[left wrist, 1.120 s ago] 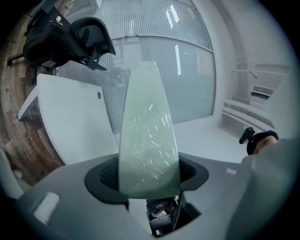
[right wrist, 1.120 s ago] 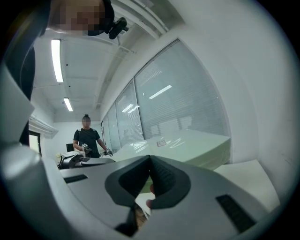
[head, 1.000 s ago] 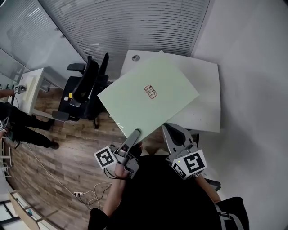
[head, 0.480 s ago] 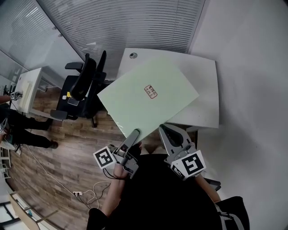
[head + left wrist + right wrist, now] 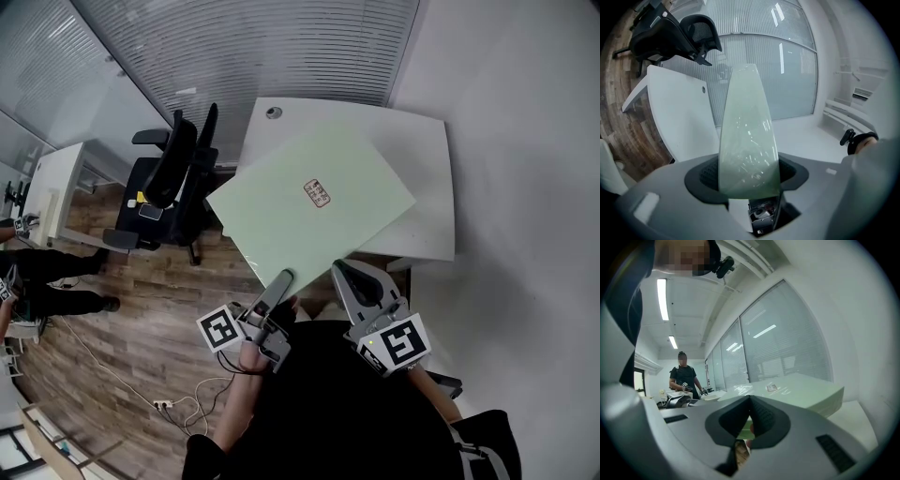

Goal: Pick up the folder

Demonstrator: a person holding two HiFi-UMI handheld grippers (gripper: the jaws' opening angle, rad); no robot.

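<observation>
Left gripper (image 5: 281, 278), near: jaws pinching near corner of folder (image 5: 300, 211), which shows edge-on between them.
Right gripper (image 5: 349, 273), near right: jaws pressed together at tips, just beside folder's near right edge.
Folder: pale green, flat, held up above white desk (image 5: 427, 178); small label (image 5: 316, 193) on top.
Black office chair (image 5: 173, 178): left of desk, on wood floor (image 5: 141, 319).
Ribbed glass wall (image 5: 253, 47): far.

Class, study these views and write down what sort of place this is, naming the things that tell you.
Most likely an office: a white desk, a black swivel chair on a wood-look floor, and glass partitions with slatted blinds.
</observation>
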